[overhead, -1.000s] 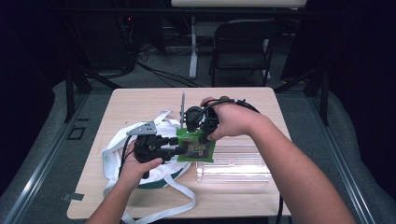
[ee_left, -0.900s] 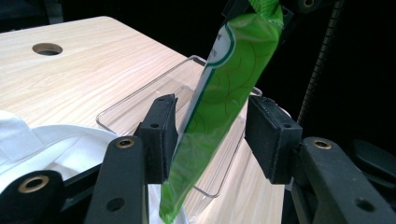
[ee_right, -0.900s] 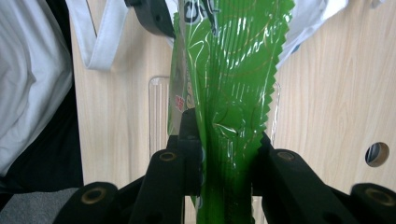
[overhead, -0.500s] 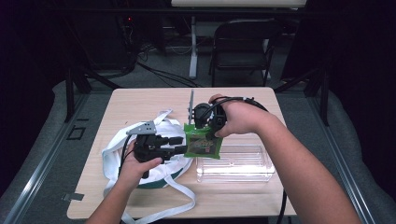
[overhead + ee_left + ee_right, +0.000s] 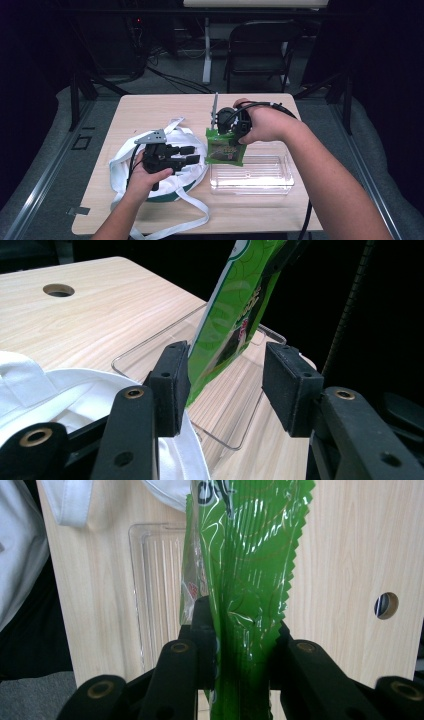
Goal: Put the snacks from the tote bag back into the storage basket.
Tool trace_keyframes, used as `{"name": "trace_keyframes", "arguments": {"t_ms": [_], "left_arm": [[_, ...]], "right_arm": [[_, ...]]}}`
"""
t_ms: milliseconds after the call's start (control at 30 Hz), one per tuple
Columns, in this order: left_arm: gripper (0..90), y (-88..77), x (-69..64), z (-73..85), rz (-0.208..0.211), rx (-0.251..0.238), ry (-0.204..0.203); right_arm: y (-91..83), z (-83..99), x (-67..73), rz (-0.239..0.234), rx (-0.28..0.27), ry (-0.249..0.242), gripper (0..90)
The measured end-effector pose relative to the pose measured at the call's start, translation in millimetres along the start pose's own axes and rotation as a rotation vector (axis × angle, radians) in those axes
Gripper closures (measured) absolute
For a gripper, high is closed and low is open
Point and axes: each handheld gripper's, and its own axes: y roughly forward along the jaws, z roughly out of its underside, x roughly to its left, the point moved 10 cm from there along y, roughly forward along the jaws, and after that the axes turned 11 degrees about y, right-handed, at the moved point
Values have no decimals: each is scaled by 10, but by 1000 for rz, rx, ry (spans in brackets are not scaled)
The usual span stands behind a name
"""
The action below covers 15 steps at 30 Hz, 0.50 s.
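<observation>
Right tool (image 5: 223, 134) clamps green packet (image 5: 226, 150), pointing down.

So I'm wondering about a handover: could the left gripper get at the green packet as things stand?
Probably yes: the left gripper is open, and the green packet, held up by the right gripper, hangs just beyond its pads.

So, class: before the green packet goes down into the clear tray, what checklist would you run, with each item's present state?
1. Right claw shut on packet: ok.
2. Packet hangs free of the table: ok.
3. Packet directly above tray: not ok, it hangs at the tray's left end.
4. Tray empty: ok.
5. Left claw open, gripping nothing: ok.
6. White bag outside the tray: ok.
</observation>
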Motion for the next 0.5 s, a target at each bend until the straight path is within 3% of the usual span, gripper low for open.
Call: {"name": "trace_keyframes", "arguments": {"t_ms": [500], "left_arm": [[535,-15,38,12,-10,-1,-7]], "right_arm": [[61,153,-91,19,14,28,751]]}}
